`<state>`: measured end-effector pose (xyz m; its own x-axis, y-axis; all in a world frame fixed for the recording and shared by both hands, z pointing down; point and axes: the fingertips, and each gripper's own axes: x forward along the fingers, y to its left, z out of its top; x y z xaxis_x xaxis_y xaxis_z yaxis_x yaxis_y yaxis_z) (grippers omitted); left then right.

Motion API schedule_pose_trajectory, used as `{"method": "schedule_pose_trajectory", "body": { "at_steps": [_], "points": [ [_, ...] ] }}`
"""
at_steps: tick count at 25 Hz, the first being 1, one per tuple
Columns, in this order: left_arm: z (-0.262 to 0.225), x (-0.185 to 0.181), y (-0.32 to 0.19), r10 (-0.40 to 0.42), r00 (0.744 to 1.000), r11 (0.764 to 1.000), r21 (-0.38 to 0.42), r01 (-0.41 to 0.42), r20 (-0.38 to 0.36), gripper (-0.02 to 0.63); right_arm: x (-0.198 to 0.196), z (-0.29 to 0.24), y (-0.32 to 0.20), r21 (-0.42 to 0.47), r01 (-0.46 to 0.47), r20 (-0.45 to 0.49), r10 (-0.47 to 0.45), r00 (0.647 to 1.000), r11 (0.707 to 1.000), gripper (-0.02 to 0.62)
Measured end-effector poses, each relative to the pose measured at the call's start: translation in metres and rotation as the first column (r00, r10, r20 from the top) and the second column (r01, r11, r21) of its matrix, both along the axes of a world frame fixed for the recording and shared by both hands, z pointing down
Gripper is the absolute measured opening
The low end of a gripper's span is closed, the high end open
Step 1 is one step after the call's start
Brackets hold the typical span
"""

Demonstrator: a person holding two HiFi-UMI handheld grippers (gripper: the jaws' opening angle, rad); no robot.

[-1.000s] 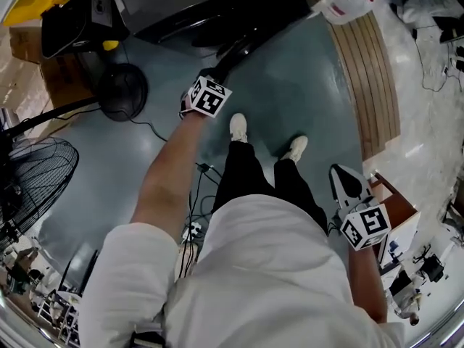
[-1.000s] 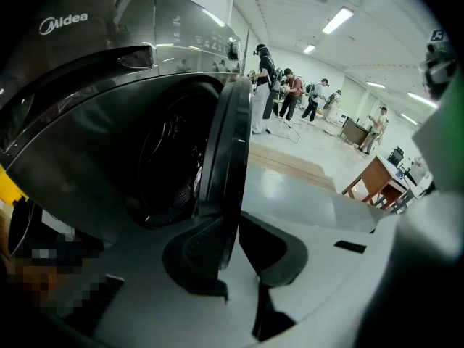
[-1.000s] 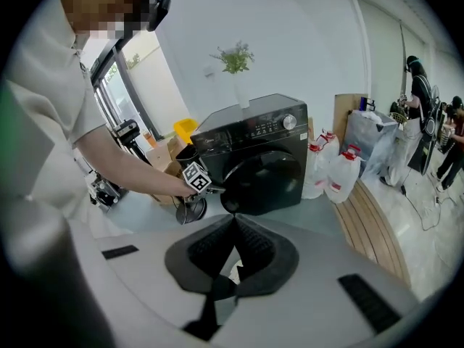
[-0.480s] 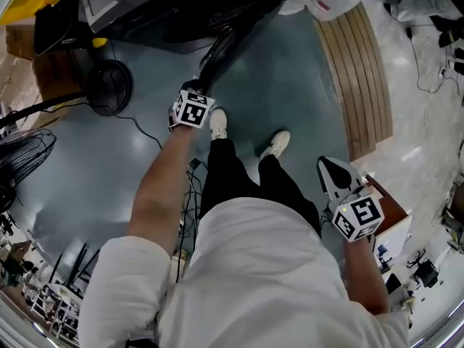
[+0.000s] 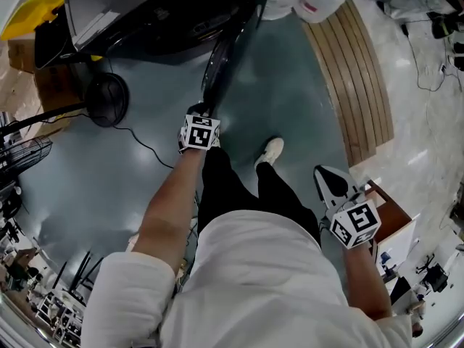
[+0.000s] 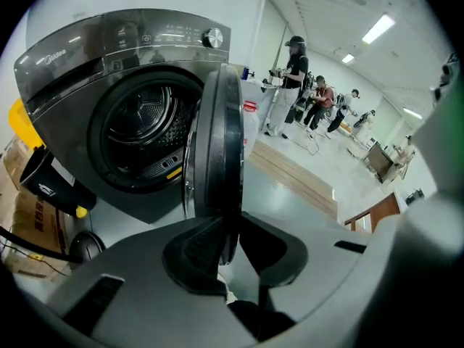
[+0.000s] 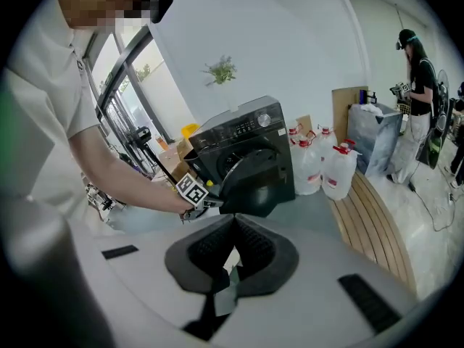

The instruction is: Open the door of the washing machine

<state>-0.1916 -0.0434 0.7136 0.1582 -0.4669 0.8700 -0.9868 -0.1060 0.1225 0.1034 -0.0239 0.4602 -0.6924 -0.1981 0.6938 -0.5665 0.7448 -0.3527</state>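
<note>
The dark grey washing machine (image 6: 94, 71) stands ahead with its drum showing. Its round door (image 6: 216, 158) is swung out, edge-on in the left gripper view. My left gripper (image 6: 230, 249) is shut on the door's lower rim; the head view shows it at the door's (image 5: 220, 67) outer edge, under its marker cube (image 5: 199, 132). My right gripper (image 7: 232, 256) is shut with nothing between its jaws, held low by my right side (image 5: 335, 185). From the right gripper view the machine (image 7: 243, 140) and its open door (image 7: 255, 180) stand across the floor.
Water jugs (image 7: 335, 171) and a wooden bench (image 7: 380, 216) stand right of the machine. A round black fan base (image 5: 106, 98) with a cable lies on the floor at left. Cardboard boxes and a yellow item (image 5: 25, 13) sit behind. People (image 6: 293, 85) stand far off.
The left gripper has pulled back toward me with the door's edge, and the door has swung further out from the machine. The right gripper stays low at my side.
</note>
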Motion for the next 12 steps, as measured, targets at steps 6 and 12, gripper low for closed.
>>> {"method": "schedule_pose_trajectory", "body": {
  "at_steps": [6, 12],
  "points": [
    [0.001, 0.064, -0.001, -0.057, 0.998, 0.998, -0.020, 0.056, -0.028, 0.071, 0.038, 0.000, -0.001, 0.012, -0.017, 0.005, 0.017, 1.000, 1.000, 0.009],
    [0.000, 0.115, -0.017, -0.128, 0.991, 0.992, -0.012, 0.128, -0.041, 0.072, 0.072, 0.000, -0.005, 0.025, -0.065, 0.015, 0.065, 0.998, 0.998, 0.008]
  ]
}}
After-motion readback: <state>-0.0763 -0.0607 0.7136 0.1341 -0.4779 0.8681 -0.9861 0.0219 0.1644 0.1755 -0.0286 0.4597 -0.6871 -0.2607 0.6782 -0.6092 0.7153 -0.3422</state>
